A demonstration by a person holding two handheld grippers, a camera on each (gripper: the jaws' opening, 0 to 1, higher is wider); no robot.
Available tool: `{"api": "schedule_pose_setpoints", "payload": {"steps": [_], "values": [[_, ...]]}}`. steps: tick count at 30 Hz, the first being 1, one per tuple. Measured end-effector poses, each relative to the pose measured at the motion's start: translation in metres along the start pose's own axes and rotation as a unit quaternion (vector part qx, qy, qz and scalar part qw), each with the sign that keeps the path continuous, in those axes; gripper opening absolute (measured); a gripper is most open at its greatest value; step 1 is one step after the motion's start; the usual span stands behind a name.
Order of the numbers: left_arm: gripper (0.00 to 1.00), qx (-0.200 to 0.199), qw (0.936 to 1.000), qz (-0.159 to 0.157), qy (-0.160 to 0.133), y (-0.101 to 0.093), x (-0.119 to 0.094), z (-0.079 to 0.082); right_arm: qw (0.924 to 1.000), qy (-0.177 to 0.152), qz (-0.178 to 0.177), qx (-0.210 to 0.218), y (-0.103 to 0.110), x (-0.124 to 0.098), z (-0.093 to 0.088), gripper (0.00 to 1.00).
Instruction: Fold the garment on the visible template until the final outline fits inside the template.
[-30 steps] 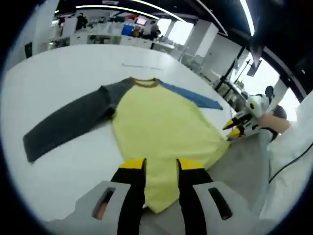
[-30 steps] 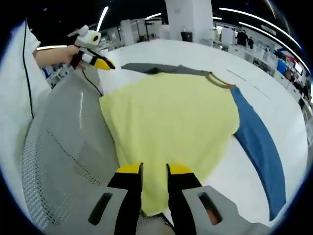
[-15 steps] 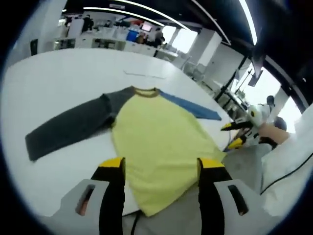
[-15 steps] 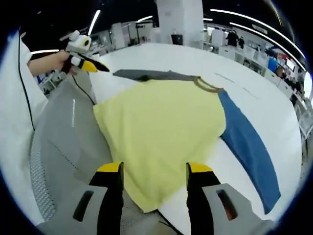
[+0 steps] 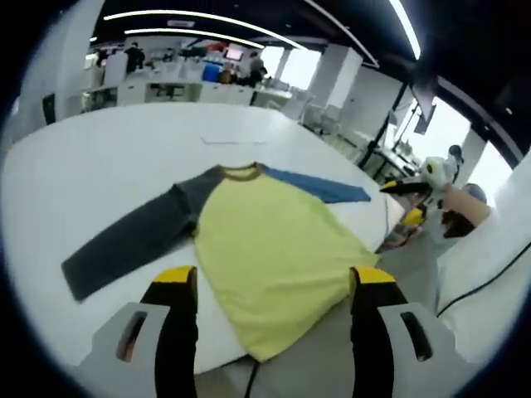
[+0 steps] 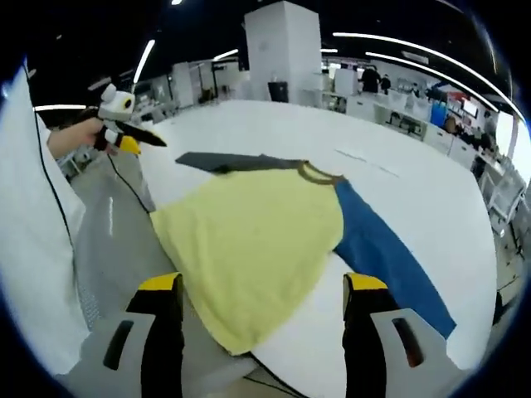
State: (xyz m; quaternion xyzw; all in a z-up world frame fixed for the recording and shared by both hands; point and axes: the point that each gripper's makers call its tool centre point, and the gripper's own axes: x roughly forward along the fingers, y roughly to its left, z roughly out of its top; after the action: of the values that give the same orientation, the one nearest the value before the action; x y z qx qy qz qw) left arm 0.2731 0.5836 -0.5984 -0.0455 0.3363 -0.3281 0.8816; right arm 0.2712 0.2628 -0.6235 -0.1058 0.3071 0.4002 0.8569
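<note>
Plainly no fold is begun: the raglan shirt (image 5: 265,249) lies flat mid-frame, left gripper (image 5: 270,286) and right gripper (image 6: 261,290) gape unladen, template seemingly unseen, so next grasp a sleeve.

A large open-plan lab or office hall, judging by the long ceiling light strips (image 5: 207,18), rows of white desks (image 5: 158,89) with monitors, a broad white pillar (image 6: 282,51), big windows (image 5: 444,133) and the wide white table (image 6: 274,124)
</note>
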Motion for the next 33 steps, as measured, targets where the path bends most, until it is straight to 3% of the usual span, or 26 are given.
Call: {"api": "schedule_pose_setpoints", "payload": {"steps": [8,12,22,33], "values": [[0.81,0.029,0.9996,0.001,0.002,0.001,-0.009,0.011,0.9998,-0.004,0.002,0.022,-0.001,-0.013,-0.002,0.91],[0.84,0.04,0.9992,-0.003,0.007,0.0,-0.013,0.014,0.9996,-0.007,-0.01,0.026,-0.007,-0.02,-0.001,0.92],[0.94,0.057,0.9981,-0.01,0.021,-0.001,-0.025,0.018,0.9975,-0.054,-0.028,0.035,-0.02,-0.048,0.024,0.98],[0.99,0.053,0.9985,-0.007,0.014,0.001,-0.034,0.024,0.9966,-0.067,-0.021,0.042,-0.018,-0.065,0.028,1.0]]}}
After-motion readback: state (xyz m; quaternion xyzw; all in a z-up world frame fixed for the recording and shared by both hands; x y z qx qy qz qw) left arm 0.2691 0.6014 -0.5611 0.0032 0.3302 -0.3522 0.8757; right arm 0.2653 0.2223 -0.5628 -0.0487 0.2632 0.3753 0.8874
